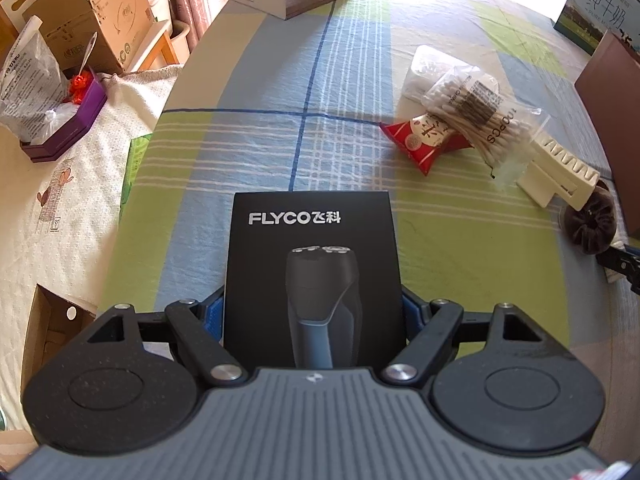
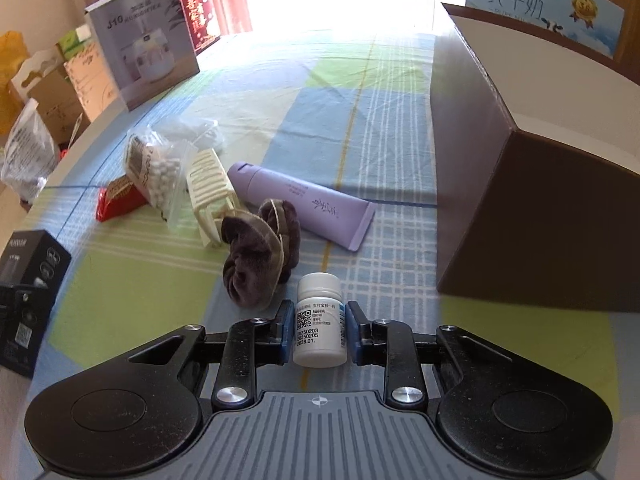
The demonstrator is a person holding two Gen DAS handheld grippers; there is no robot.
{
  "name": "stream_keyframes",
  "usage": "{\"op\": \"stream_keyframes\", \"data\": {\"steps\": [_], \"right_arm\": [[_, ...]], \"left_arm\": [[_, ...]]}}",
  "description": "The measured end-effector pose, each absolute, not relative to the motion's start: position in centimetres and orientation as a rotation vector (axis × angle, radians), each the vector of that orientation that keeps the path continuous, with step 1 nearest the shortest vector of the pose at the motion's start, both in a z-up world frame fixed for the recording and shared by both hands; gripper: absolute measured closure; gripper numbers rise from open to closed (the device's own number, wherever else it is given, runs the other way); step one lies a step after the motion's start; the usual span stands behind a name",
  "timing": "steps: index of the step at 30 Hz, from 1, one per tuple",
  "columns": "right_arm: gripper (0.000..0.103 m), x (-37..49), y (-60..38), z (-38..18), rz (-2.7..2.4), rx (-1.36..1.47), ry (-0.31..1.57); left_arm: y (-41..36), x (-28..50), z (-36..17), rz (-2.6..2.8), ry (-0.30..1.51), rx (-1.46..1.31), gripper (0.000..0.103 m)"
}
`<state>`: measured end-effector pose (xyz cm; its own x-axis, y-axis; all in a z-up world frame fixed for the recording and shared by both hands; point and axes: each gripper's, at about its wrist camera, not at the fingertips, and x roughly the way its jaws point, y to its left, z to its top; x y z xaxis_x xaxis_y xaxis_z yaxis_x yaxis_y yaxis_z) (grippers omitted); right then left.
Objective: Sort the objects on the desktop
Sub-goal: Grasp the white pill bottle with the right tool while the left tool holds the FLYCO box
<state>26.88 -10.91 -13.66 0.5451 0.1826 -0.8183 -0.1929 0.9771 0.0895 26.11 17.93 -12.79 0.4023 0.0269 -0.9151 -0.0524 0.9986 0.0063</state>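
My left gripper point(image 1: 312, 312) is shut on a black FLYCO shaver box point(image 1: 312, 264), blue pads pressed to both its sides, over the checked tablecloth point(image 1: 248, 152). That box point(image 2: 28, 280) also shows at the left edge of the right wrist view. A small white pill bottle point(image 2: 319, 320) sits between the pads of my right gripper point(image 2: 319, 330), which is shut on it. Ahead lie a brown fabric scrunchie point(image 2: 256, 252), a purple tube point(image 2: 304, 204), a cream plastic holder point(image 2: 210, 188), a bag of cotton swabs point(image 2: 154, 172) and a red packet point(image 2: 118, 198).
A tall open brown cardboard box point(image 2: 540, 208) stands close on the right. A white appliance box point(image 2: 144, 48) and a milk carton box point(image 1: 600, 12) stand at the far end. The table's left edge drops to a side surface with a purple box point(image 1: 68, 120).
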Motion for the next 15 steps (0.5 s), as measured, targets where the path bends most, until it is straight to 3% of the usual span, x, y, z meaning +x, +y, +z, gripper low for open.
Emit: {"op": "stream_keyframes", "data": {"steps": [15], "right_arm": [[0.079,22.5,-14.8,-13.0,0.215,-0.037,1.003]], "left_arm": [[13.5,23.0,-13.0,-0.042,1.175,0.046,0.027]]}}
